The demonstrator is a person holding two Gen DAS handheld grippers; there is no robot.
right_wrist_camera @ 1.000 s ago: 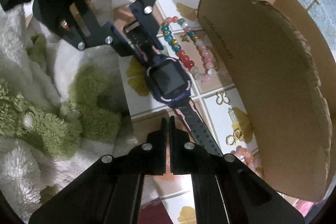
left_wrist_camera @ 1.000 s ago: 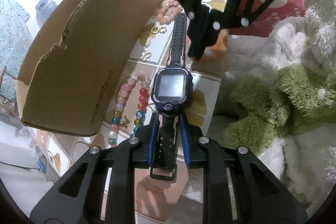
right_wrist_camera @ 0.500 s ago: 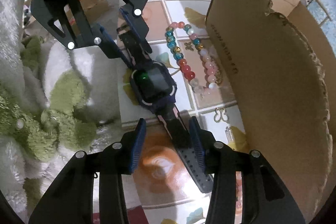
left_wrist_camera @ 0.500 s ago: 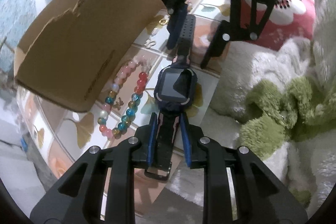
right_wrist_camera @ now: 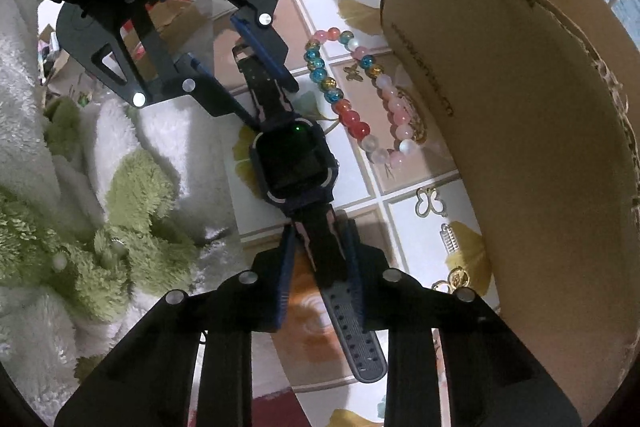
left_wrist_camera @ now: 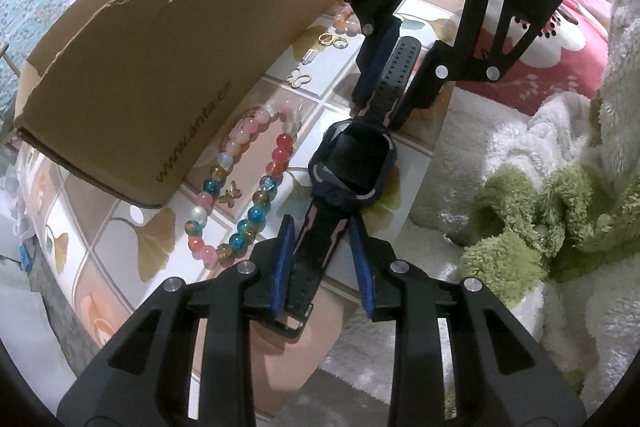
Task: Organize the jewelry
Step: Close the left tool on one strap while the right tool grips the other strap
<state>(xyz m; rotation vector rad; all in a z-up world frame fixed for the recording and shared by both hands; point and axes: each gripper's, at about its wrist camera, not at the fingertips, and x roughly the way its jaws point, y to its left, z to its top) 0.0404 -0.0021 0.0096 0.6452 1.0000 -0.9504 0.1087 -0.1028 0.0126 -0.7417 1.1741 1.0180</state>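
Observation:
A dark blue smartwatch (left_wrist_camera: pixel 352 159) (right_wrist_camera: pixel 294 159) with a black and pink strap lies flat on the tile-patterned cloth. My left gripper (left_wrist_camera: pixel 320 225) (right_wrist_camera: pixel 274 105) straddles the buckle end of the strap. Its jaws are opening and a gap shows beside the right pad. My right gripper (right_wrist_camera: pixel 320 227) (left_wrist_camera: pixel 378 115) straddles the holed end, its jaws closing, with the pads against the strap's edges. A bracelet of coloured beads (left_wrist_camera: pixel 277 155) (right_wrist_camera: pixel 352 119) lies between the watch and a cardboard box (left_wrist_camera: pixel 160 67) (right_wrist_camera: pixel 500 107).
Small pieces lie along the box wall: a gold butterfly charm (left_wrist_camera: pixel 230 195) inside the bracelet, a pale butterfly (left_wrist_camera: pixel 299 79) (right_wrist_camera: pixel 430 201), a small clip (right_wrist_camera: pixel 450 239), gold rings (left_wrist_camera: pixel 332 41) and a peach bead bracelet (left_wrist_camera: pixel 344 21). White and green fluffy fabric (left_wrist_camera: pixel 540 207) (right_wrist_camera: pixel 120 207) borders the watch's other side.
The right gripper, shut beside the strap a second ago, opened, came down around the holed end and narrowed on it. The left gripper rolled and its pads eased off the buckle end.

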